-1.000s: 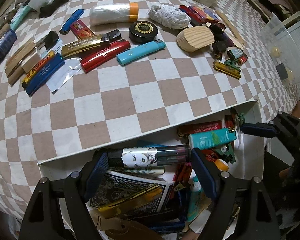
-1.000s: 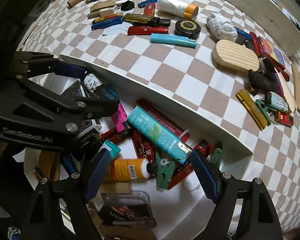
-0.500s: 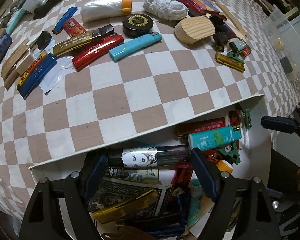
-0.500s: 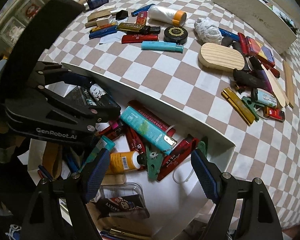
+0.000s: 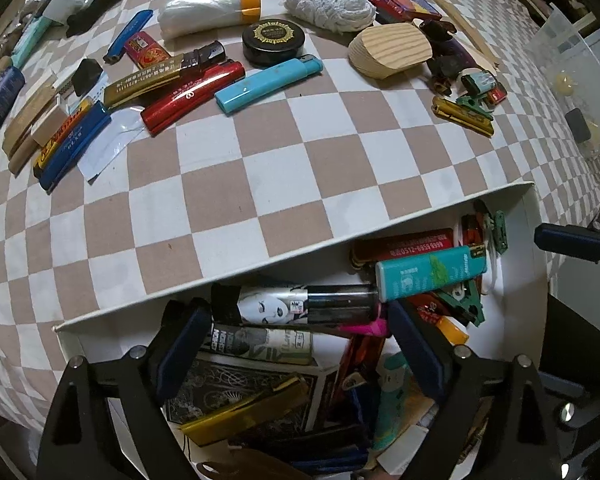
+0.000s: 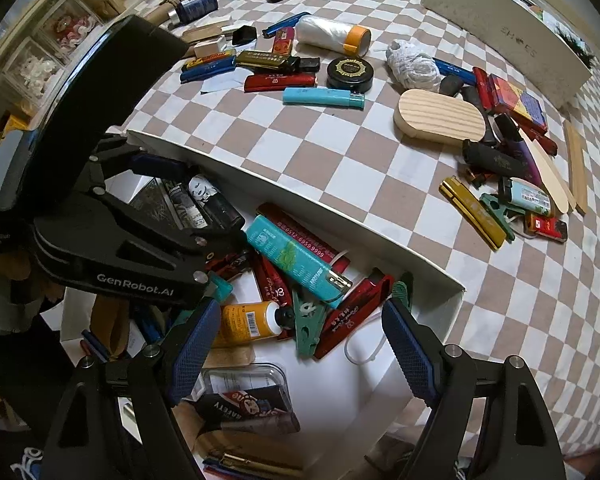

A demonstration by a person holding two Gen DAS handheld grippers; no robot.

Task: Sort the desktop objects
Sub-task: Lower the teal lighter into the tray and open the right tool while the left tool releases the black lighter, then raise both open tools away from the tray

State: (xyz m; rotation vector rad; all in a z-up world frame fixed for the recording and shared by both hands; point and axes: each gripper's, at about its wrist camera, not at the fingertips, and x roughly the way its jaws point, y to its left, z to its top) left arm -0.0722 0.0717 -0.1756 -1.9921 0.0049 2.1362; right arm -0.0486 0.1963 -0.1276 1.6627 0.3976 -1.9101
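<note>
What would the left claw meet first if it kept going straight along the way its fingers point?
Most likely the black lighter with a face print, which lies crosswise between the left claw's fingertips inside the white box. Beyond it stands the box's far wall. Depth is uncertain, so contact may already exist.

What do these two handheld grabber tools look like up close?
Both are matte black plastic frames with silver rivets. Each of the left gripper and the right gripper ends in two dark blue textured pads. The left one's side reads "GenRobot.AI" in white.
</note>
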